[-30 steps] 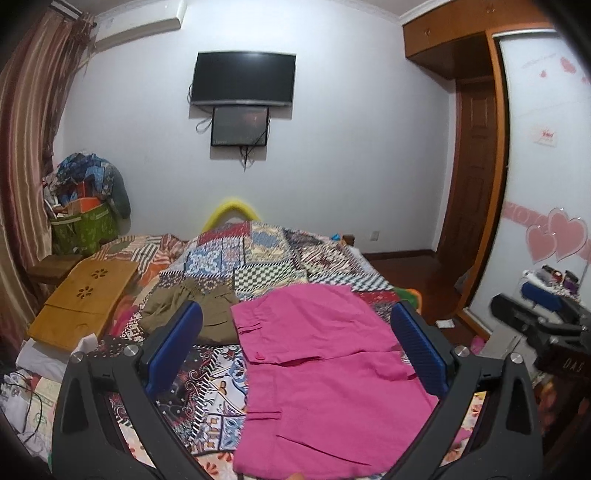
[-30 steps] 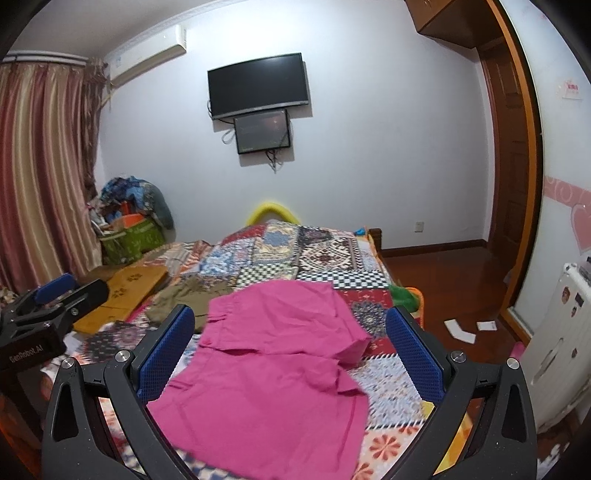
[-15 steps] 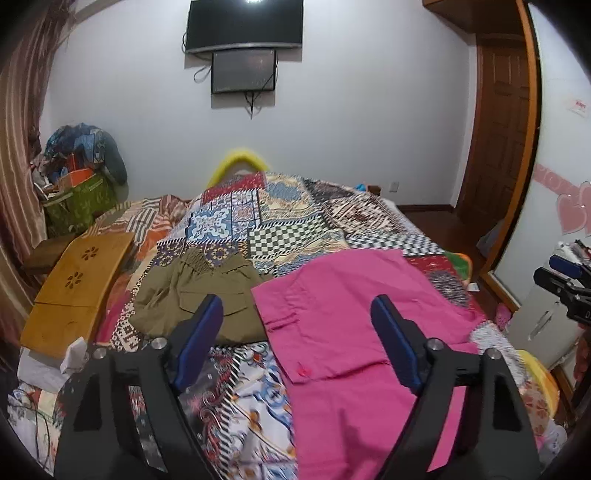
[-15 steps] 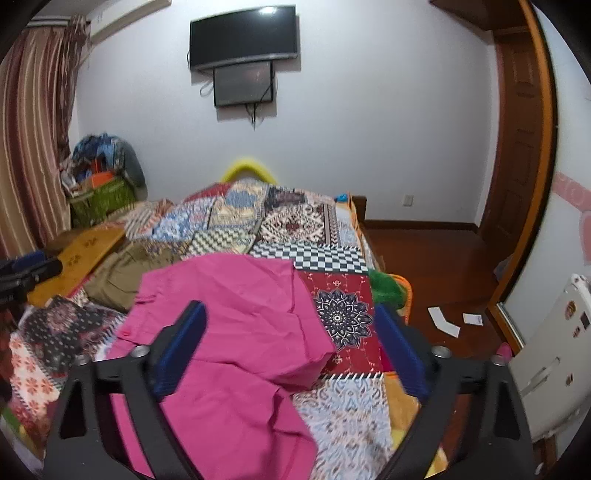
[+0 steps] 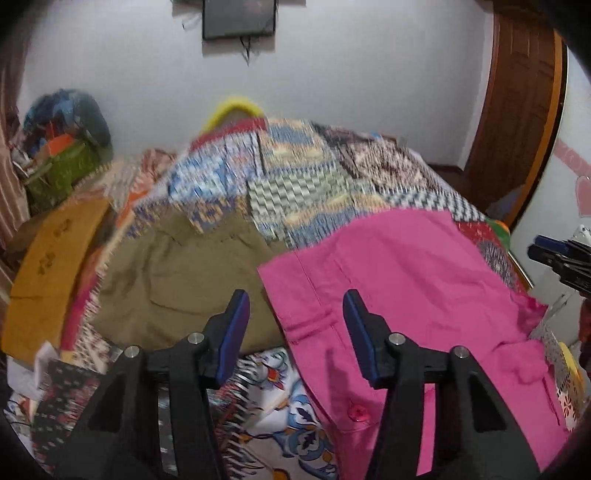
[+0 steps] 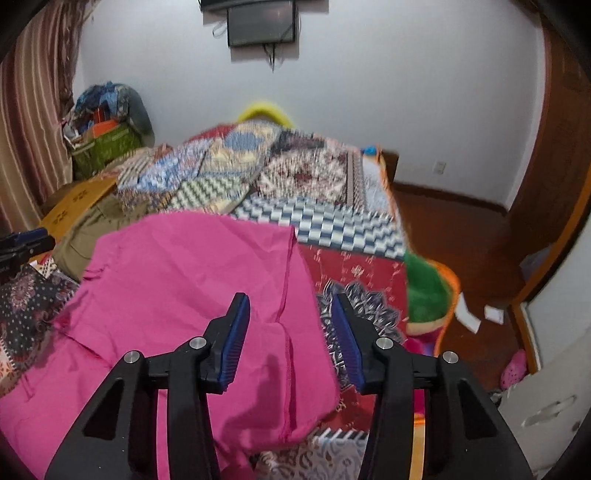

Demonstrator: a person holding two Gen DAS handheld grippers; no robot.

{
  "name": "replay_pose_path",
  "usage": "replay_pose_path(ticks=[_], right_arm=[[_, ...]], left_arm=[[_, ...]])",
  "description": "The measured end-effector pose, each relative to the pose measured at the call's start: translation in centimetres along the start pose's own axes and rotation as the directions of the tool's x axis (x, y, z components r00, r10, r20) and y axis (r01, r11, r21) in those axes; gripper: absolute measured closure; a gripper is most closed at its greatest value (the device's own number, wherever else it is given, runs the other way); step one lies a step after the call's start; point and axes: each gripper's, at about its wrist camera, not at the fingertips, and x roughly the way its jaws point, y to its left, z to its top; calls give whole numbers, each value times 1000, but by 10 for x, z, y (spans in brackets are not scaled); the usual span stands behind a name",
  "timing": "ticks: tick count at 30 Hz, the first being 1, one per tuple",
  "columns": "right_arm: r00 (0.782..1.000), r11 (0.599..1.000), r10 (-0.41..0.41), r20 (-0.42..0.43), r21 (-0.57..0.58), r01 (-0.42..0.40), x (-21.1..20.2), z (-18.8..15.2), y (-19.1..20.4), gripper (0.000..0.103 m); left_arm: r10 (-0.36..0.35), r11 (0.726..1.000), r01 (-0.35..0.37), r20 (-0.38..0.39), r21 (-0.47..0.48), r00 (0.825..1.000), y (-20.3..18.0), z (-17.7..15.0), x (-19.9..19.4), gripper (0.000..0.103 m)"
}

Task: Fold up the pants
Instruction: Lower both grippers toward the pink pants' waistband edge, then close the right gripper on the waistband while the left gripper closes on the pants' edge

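On the bed, spread with a patchwork quilt of many patterns, lie the pink pants, partly folded over on themselves, with a pink button showing near their lower edge in the left wrist view. Just beside them, toward the left, sits a folded olive-green garment, and past that a yellow-orange wooden board rests at the bed's edge.

The left tool hangs over the left edge of the pink pants, its blue-padded jaws closing but apart, with the seam of the pants and a strip of the olive garment seen in the gap between them; the pads press on nothing. The right tool hangs over the right edge of the pink pants, where the cloth meets the red and dark patterned squares of the quilt. Its jaws are closing too, with that pink edge between them, and the pads do not press on it.

Each tool shows at the margin of the other's view. A green basket heaped with things stands by the striped curtain, and a dark screen hangs on the white wall. Scraps of white paper lie on the wooden floor beside the bed.
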Motion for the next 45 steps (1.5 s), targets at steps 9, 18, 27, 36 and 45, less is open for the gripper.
replay_pose_path(ticks=[9,18,27,36,45], right_arm=[[983,996,84,-162,19,-82,32,-28,-3,60],[951,970,236,-200,110,-218,57,-23,-16,84],[984,989,149,-99,19,-148,27,-25,-2,100],[981,991,59,-186,125,-36,42,-32,-40,100],[997,999,33,-74,0,-33,33,14,-23,61]], left_arm=[[-36,992,53,-144,112,989,-42,-40,45,50],[-47,991,69,-181,115,982,-47,-49,55,50],[-50,992,71,-194,100,980,-45,-53,61,49],[-23,993,43,-183,105,983,-42,-50,56,40],[28,1000,-28,-71,-2,997,10,-11,38,24]])
